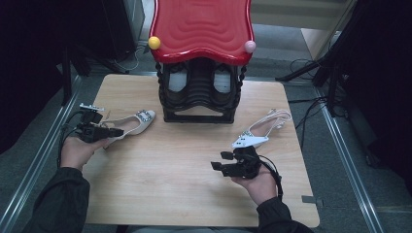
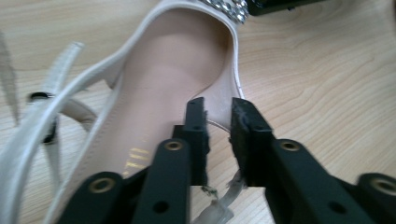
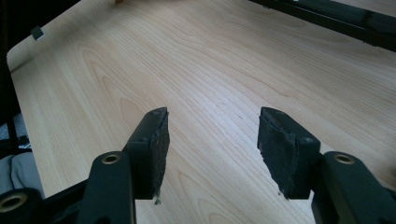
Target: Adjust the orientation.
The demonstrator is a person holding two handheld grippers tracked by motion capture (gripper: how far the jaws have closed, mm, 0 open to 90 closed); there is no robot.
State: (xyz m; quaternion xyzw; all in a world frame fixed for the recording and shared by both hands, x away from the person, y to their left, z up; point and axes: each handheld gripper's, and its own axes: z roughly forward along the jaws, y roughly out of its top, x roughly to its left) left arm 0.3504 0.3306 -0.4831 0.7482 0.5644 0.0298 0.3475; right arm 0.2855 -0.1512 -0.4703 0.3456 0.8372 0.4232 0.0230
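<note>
The left gripper [image 2: 218, 116] is straddling the side wall of a cream shoe [image 2: 163, 84], its jaws slightly parted with the thin edge between them; whether the pads are pressing cannot be told. The shoe's toe is running out of the left gripper view. The shoe is lying at the table's [image 1: 184, 165] left side, before a red-topped rack [image 1: 201, 29]. The right gripper [image 1: 221, 161] is hovering open over bare wood, just beside a white sandal [image 1: 257, 133].

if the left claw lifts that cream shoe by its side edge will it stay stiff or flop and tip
The cream shoe probably holds its shape: its side wall stands up unaided. The loose straps would likely dangle. Held at one thin edge by the left claw, it may swing toe-down, since the jewelled buckle adds weight there.
</note>
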